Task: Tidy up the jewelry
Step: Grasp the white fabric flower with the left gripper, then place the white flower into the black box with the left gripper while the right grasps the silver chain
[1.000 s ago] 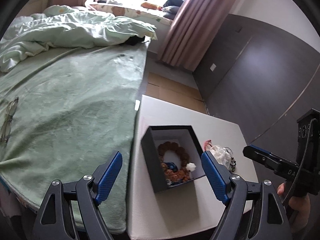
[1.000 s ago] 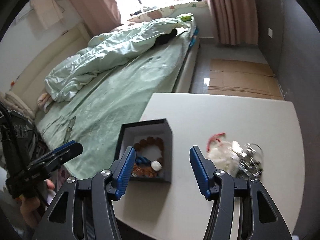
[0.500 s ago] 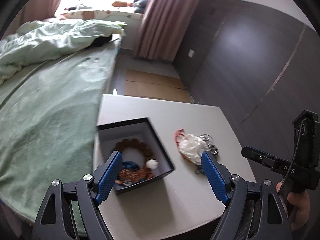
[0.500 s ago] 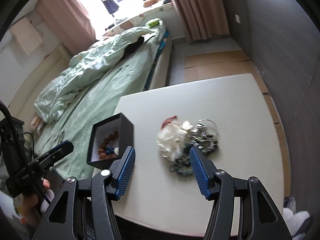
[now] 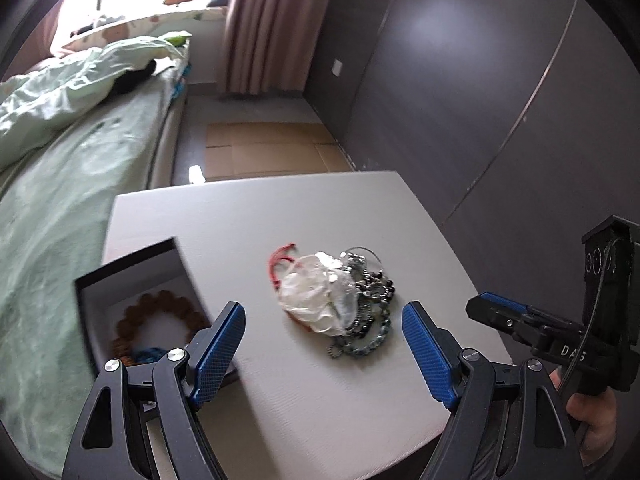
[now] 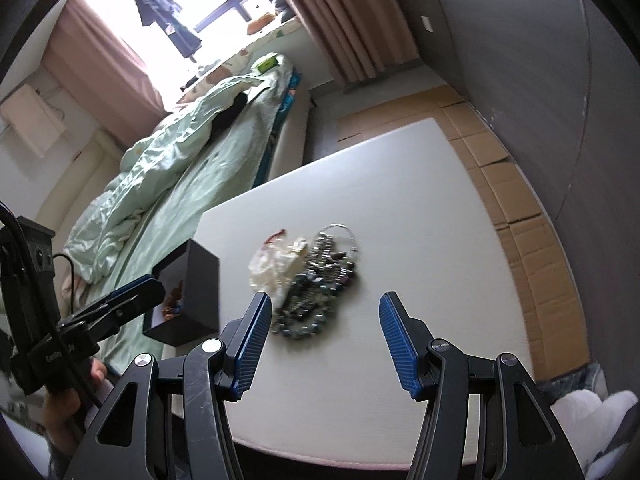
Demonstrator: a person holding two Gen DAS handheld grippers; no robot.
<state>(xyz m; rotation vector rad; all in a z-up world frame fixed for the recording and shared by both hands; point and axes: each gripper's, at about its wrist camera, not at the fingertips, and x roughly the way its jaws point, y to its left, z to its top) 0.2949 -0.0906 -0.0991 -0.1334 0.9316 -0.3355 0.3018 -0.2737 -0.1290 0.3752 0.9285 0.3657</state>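
Tangled bead jewelry pile [image 5: 360, 304] w/ crinkly white bag, square black box [image 5: 136, 304], both tongs [image 5: 324, 350] [image 6: 325, 336] wide, empty.

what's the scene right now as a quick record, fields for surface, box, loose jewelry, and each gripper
surface: white table beside a bed with green bedding
box: open black box at the table's bed-side edge, brown bead bracelet inside
loose jewelry: tangled pile of beaded bracelets with a white plastic bag and red cord, mid-table, apart from the box
left gripper: open, empty, above the table
right gripper: open, empty, near the pile
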